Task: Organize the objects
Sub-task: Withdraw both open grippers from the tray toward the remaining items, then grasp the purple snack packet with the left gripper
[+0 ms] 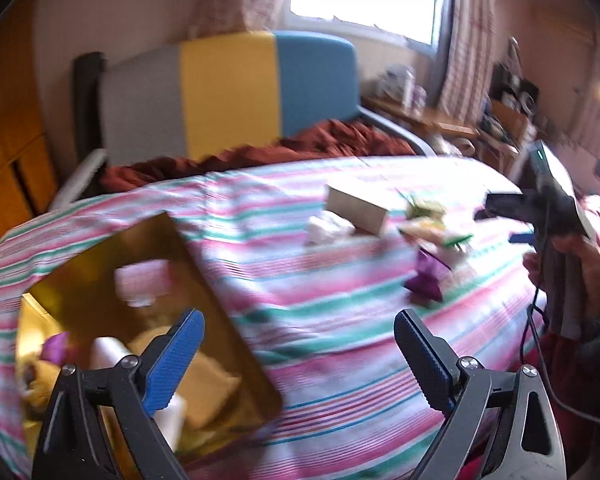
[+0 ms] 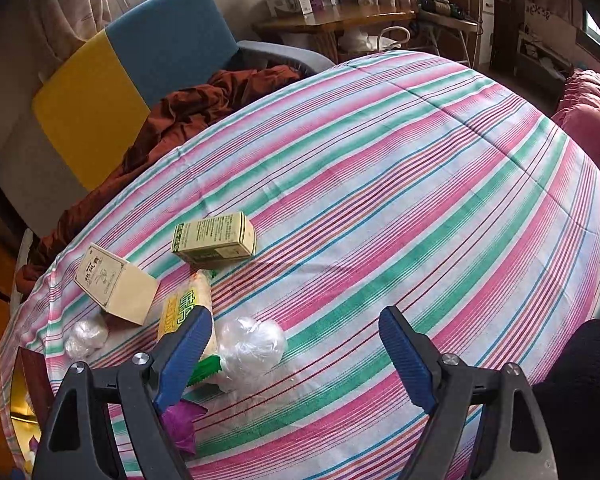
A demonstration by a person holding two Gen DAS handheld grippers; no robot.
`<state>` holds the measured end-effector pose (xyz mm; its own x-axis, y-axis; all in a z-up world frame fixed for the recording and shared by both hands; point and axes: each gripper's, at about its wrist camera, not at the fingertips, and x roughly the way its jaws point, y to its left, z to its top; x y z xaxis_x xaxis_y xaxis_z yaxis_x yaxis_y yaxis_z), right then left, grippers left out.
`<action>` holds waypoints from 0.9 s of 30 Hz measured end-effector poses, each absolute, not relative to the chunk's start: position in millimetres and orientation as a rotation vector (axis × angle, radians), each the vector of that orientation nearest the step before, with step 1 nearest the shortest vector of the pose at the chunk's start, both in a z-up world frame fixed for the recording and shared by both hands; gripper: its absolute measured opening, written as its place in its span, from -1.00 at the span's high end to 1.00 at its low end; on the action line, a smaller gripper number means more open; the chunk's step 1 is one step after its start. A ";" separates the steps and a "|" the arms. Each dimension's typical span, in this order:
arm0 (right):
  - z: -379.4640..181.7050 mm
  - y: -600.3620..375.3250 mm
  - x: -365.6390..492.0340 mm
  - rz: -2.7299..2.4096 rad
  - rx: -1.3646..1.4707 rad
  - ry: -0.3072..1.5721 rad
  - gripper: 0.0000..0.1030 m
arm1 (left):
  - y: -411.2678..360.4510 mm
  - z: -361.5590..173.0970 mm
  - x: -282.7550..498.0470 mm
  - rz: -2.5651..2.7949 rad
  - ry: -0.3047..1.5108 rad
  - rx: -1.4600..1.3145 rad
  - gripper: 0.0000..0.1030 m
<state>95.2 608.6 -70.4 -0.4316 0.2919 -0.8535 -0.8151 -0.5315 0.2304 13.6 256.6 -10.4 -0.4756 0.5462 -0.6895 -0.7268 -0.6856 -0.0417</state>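
Note:
A gold box (image 1: 204, 280) lies open at the left end of the striped bed; it holds yellow packets (image 1: 208, 392), a white roll and a purple wrapper. My left gripper (image 1: 300, 356) is open and empty just right of the box. My right gripper (image 2: 296, 352) is open and empty above the bedspread, and also shows in the left wrist view (image 1: 512, 220). Loose on the bed lie a cream box (image 2: 116, 284), a green-printed box (image 2: 214, 240), a yellow packet (image 2: 188, 304), two clear plastic balls (image 2: 252, 344), and a purple wrapper (image 2: 184, 424).
The striped bedspread (image 2: 420, 200) stretches right of the items. A rust-brown blanket (image 2: 188, 112) and a grey, yellow and blue chair (image 2: 140, 52) stand behind it. A cluttered wooden desk (image 2: 340, 16) is at the back. A pink cloth (image 2: 592, 112) is at right.

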 end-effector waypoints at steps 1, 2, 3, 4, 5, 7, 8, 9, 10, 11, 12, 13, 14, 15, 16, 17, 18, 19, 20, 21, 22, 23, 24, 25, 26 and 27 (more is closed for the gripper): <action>-71.5 607.6 94.7 2.016 -1.038 0.850 -0.69 | 265.8 -15.2 15.6 2.153 0.349 -0.900 -0.87; -72.1 606.9 94.0 2.016 -1.047 0.848 -0.69 | 275.3 -19.9 17.7 2.134 0.369 -0.904 -0.87; -72.4 606.5 94.1 2.013 -1.051 0.848 -0.69 | 283.9 -23.6 18.6 2.117 0.385 -0.906 -0.87; -72.4 606.5 95.3 2.012 -1.049 0.850 -0.69 | 291.7 -27.3 20.1 2.100 0.397 -0.906 -0.86; -71.7 606.7 96.8 2.013 -1.045 0.855 -0.69 | 300.3 -30.2 21.6 2.079 0.406 -0.902 -0.86; -70.8 608.7 99.7 2.007 -1.033 0.870 -0.69 | 315.5 -35.1 22.9 2.043 0.427 -0.893 -0.79; -70.9 610.1 101.0 2.004 -1.026 0.881 -0.69 | 324.3 -37.3 23.2 2.021 0.433 -0.887 -0.77; -71.2 611.4 102.7 2.003 -1.020 0.894 -0.69 | 331.7 -39.3 23.2 2.001 0.441 -0.883 -0.72; -71.6 612.9 103.9 2.000 -1.014 0.908 -0.69 | 341.9 -41.5 23.3 1.983 0.455 -0.880 -0.66; -71.7 614.3 105.4 1.997 -1.008 0.920 -0.69 | 350.6 -43.1 22.8 1.965 0.463 -0.878 -0.63; -71.7 615.4 106.5 1.995 -1.003 0.928 -0.69 | 359.5 -44.7 22.1 1.946 0.467 -0.872 -0.63; -71.8 615.9 107.6 1.992 -0.999 0.935 -0.69 | 367.5 -45.7 22.0 1.928 0.474 -0.865 -0.62; -72.0 616.5 108.1 1.989 -0.994 0.940 -0.69 | 376.5 -47.6 22.1 1.910 0.487 -0.858 -0.57; -72.2 617.0 108.0 1.987 -0.994 0.942 -0.69 | 384.6 -49.9 22.1 1.890 0.498 -0.853 -0.53; -72.6 617.9 107.5 1.987 -0.995 0.944 -0.69 | 392.3 -51.8 22.6 1.869 0.508 -0.847 -0.53; -72.7 618.3 107.5 1.987 -0.995 0.948 -0.69 | 401.2 -54.9 23.3 1.848 0.524 -0.843 -0.53; -72.8 618.9 107.5 1.986 -0.993 0.953 -0.69 | 410.3 -58.8 24.0 1.827 0.543 -0.848 -0.53; -72.7 619.4 107.8 1.985 -0.990 0.957 -0.69 | 416.6 -61.8 24.9 1.812 0.555 -0.850 -0.53; -72.8 620.1 108.2 1.986 -0.989 0.961 -0.69 | 425.0 -66.0 26.5 1.797 0.574 -0.853 -0.53; -73.2 621.0 107.5 1.986 -0.990 0.963 -0.69 | 433.5 -71.0 27.9 1.784 0.597 -0.857 -0.52; -73.9 621.5 107.2 1.984 -0.994 0.964 -0.69 | 440.8 -76.1 28.4 1.773 0.614 -0.860 -0.51; -75.1 622.1 106.3 1.982 -1.000 0.966 -0.69 | 446.5 -80.7 28.2 1.767 0.627 -0.865 -0.48; -76.0 622.4 105.6 1.982 -1.005 0.967 -0.69 | 452.2 -85.6 27.8 1.762 0.639 -0.869 -0.40; -76.6 622.4 105.2 1.983 -1.011 0.966 -0.69 | 457.3 -89.7 27.4 1.758 0.650 -0.872 -0.28; -77.4 622.9 103.9 1.983 -1.018 0.964 -0.69 | 462.9 -95.4 26.1 1.756 0.660 -0.879 -0.20; -78.2 623.0 102.9 1.983 -1.025 0.963 -0.69 | 465.6 -99.6 24.3 1.756 0.662 -0.893 0.06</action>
<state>102.9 623.0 -78.2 -0.4455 0.2387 -0.8629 -0.8257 -0.4821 0.2929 24.3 465.6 -99.6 -0.2114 0.5355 -0.8176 -0.9419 -0.3350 0.0242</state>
